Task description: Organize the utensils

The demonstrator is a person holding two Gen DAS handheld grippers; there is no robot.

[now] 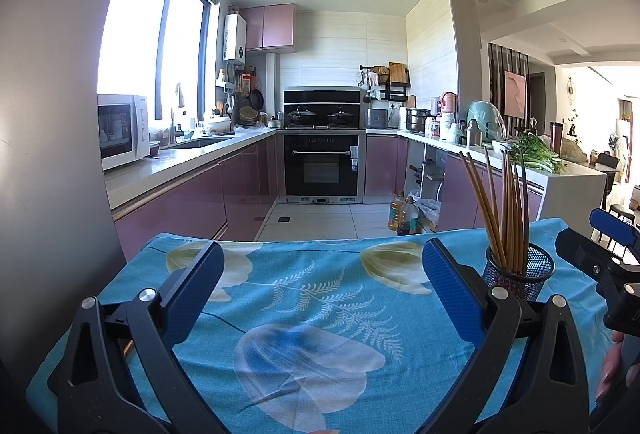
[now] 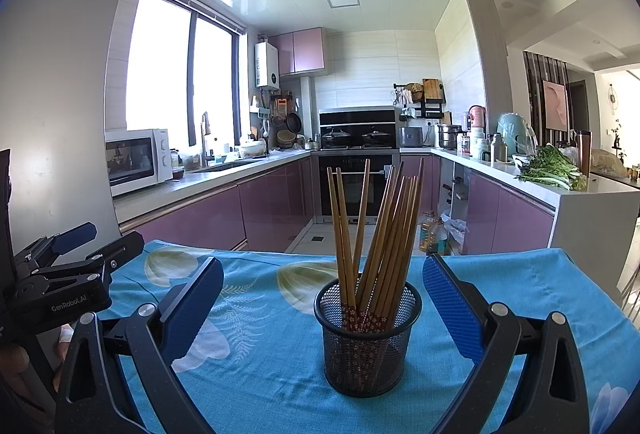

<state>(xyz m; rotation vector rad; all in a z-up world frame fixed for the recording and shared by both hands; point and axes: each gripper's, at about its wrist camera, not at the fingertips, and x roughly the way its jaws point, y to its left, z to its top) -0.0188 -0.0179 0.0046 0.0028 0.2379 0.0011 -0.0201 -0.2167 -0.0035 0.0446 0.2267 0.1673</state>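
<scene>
Both grippers showing same build: left gripper (image 1: pixel 322 288) and right gripper (image 2: pixel 322 298) w/ matte black triangular-cutout arms, silver round pivot screws, blue textured finger pads (image 2: pixel 450 304). White "GenRobot.AI" lettering showing on left unit's black body in right wrist view.

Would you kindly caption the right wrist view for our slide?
Open right gripper faces a mesh cup of chopsticks on a blue floral cloth.

Chopsticks (image 2: pixel 374 230) upright in a black mesh cup (image 2: pixel 367 342) on a blue cloth (image 2: pixel 264 374). Right gripper (image 2: pixel 322 300) spread wide, empty, cup between its fingers.
</scene>
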